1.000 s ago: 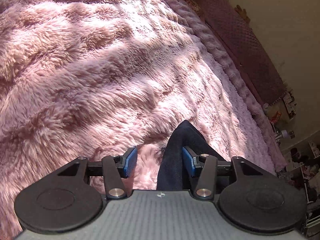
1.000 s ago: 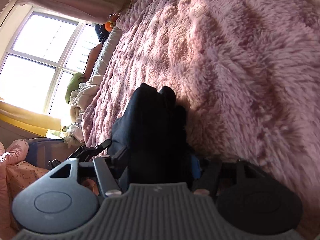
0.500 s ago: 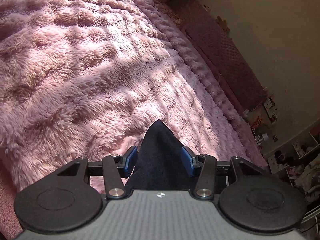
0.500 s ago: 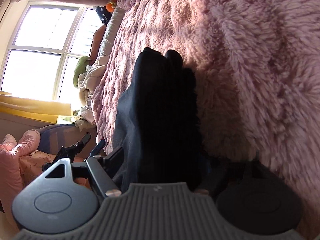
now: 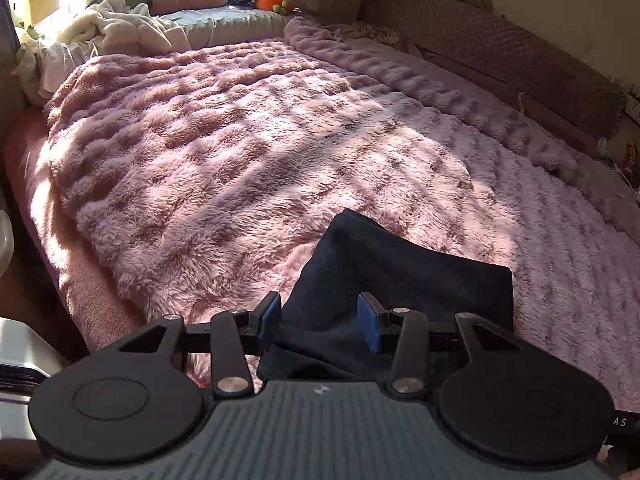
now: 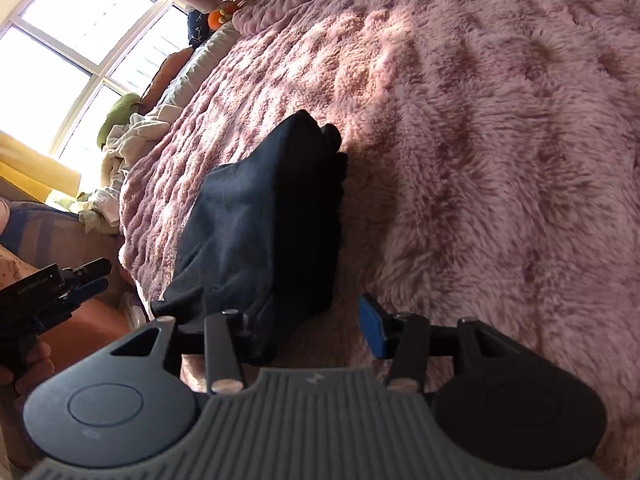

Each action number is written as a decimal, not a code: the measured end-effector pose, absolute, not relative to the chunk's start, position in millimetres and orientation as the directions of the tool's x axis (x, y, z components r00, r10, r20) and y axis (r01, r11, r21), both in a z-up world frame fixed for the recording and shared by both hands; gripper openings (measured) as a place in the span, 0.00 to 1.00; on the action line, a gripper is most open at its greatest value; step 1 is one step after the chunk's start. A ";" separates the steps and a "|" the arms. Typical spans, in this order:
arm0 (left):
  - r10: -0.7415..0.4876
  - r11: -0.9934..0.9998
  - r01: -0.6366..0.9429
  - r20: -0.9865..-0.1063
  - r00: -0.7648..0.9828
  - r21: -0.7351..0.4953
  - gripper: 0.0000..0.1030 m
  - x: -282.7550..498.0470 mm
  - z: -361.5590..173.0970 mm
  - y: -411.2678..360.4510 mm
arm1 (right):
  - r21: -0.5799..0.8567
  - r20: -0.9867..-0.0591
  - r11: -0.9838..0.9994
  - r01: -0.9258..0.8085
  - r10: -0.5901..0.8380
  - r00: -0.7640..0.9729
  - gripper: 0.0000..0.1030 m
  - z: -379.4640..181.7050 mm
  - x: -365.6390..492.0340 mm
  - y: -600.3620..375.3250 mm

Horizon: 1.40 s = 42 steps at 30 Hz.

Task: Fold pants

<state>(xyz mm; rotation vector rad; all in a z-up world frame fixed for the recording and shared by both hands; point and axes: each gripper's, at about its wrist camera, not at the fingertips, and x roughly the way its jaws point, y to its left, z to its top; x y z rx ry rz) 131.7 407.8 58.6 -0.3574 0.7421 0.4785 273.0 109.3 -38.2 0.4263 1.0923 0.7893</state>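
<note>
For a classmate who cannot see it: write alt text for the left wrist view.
Folded dark pants lie on a fluffy pink blanket, between the left gripper's blue pads, which have just been closing. Crumpled bedding sits by a sunlit window.

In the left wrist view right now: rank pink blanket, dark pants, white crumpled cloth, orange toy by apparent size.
1. pink blanket, fills most of the frame.
2. dark pants, though they sit nearest the camera, which inflates them.
3. white crumpled cloth, far off, so likely bigger than it looks.
4. orange toy.
</note>
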 end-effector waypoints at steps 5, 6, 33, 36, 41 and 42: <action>0.343 0.837 -0.546 -0.737 0.582 -0.042 0.50 118.7 74.4 335.2 | 0.456 -0.676 0.749 -0.480 0.643 0.361 0.47 19.5 211.1 91.6; 0.345 0.840 -0.542 -0.743 0.574 -0.030 0.51 117.0 76.1 324.3 | 0.427 -0.681 0.760 -0.490 0.627 0.379 0.48 28.0 200.8 89.6; 0.340 0.848 -0.529 -0.720 0.605 -0.044 0.60 37.3 51.5 187.3 | 0.276 -0.703 0.786 -0.553 0.557 0.442 0.50 44.8 90.8 46.8; 0.343 0.846 -0.532 -0.722 0.601 -0.040 0.60 33.7 49.9 185.8 | 0.270 -0.705 0.788 -0.554 0.553 0.444 0.50 43.7 87.2 46.7; 0.368 0.837 -0.547 -0.715 0.594 -0.023 0.60 30.9 51.4 181.2 | 0.251 -0.700 0.791 -0.558 0.547 0.460 0.50 44.4 82.9 44.8; 0.369 0.838 -0.546 -0.715 0.594 -0.021 0.60 31.0 51.4 180.5 | 0.247 -0.699 0.792 -0.558 0.545 0.464 0.50 44.6 81.9 44.6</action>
